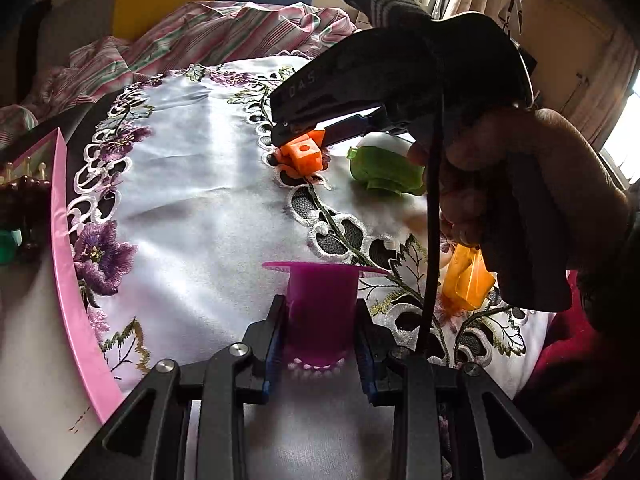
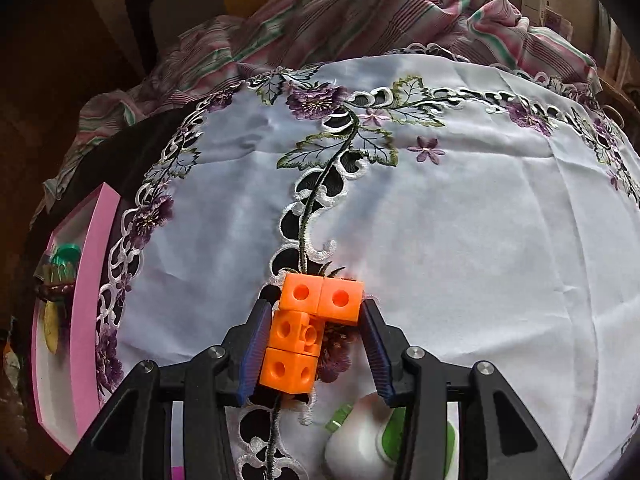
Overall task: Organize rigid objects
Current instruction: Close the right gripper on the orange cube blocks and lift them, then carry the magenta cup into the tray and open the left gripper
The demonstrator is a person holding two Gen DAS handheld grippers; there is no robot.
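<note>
Left wrist view: the left gripper squeezes tight on a purple cup-like piece w/ a flat rim, holding it just over the white flowery cloth. A pink tray sits at the left edge, w/ a green thing and some dark bits inside, too blurry to name. Farther off, a hand holds the right gripper, tipped down onto an orange block piece on the cloth. A green and white toy lies just beside it, and a yellow-orange piece lies near the hand. A stripy cloth is bunched up at the back. Right wrist view: the right gripper has the orange block piece, made of little cubes w/ holes, between its fingers. The left pad touches the cubes, the right pad touches the top cube's corner, so it grips the piece. The green and white toy sits below the fingers, the pink tray is far left.
</note>
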